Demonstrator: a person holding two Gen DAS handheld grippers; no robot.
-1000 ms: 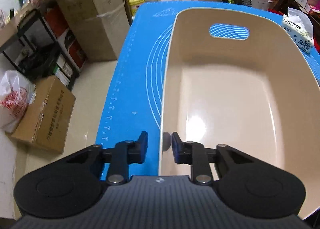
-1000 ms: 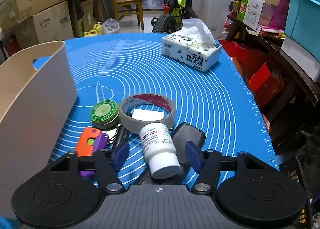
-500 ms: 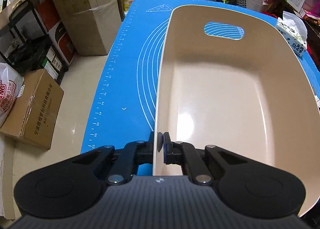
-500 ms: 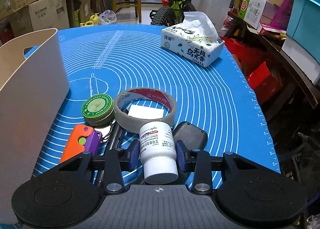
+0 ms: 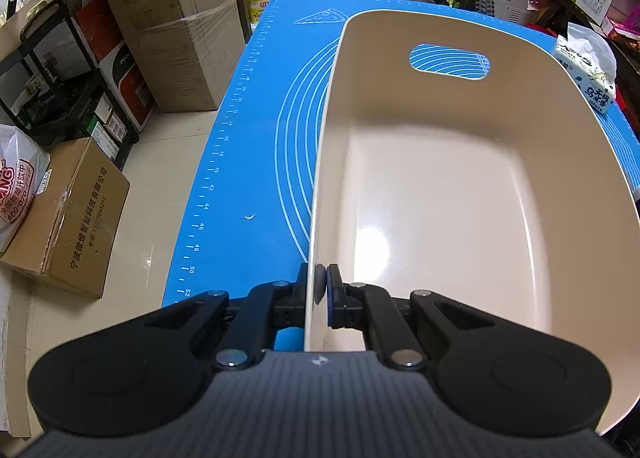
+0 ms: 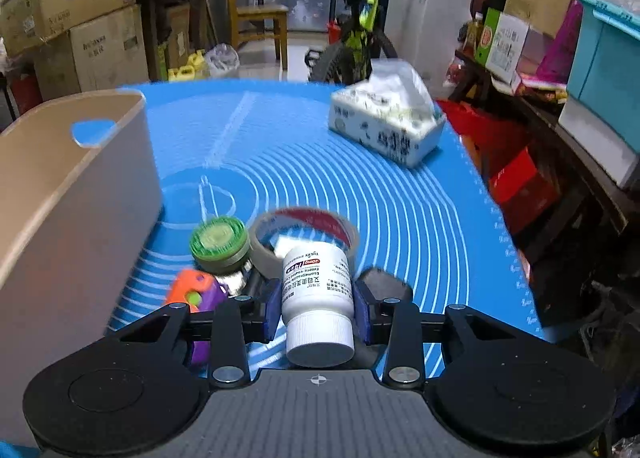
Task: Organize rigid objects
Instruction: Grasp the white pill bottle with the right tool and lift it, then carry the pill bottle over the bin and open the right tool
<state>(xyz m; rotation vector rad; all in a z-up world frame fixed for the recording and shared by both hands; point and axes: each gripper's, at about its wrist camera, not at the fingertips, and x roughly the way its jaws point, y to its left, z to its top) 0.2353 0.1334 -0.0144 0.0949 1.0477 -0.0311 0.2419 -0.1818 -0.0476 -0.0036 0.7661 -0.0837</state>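
Since a second ago both grippers have closed on their things: the left gripper (image 5: 318,290), then astride the wall with a gap on each side, now pinches the near side wall of the beige bin (image 5: 452,194), and the right gripper (image 6: 316,306), whose blue pads stood wide of the white pill bottle (image 6: 318,294), now clamps the bottle's body, which sits higher against the mat than before. Its cap faces the camera and its printed label points away.

That bin is smooth, glossy plastic, oblong with rounded corners and a slot handle cut in its far end wall; it stands on the blue silicone mat (image 5: 248,162), printed with white concentric arcs and a ruler edge.

Just beyond the bottle lie a roll of tan tape (image 6: 308,230) with a red inner core, a round green tin (image 6: 218,244) touching the roll's left side, an orange and purple toy (image 6: 196,292) near the left finger, and a dark rounded object (image 6: 384,282) by the right finger. Farther off on the mat sits a soft tissue pack (image 6: 386,126).

Cardboard boxes (image 5: 176,30), a bicycle (image 6: 356,38) and a wooden chair (image 6: 256,18) crowd the floor around the table.
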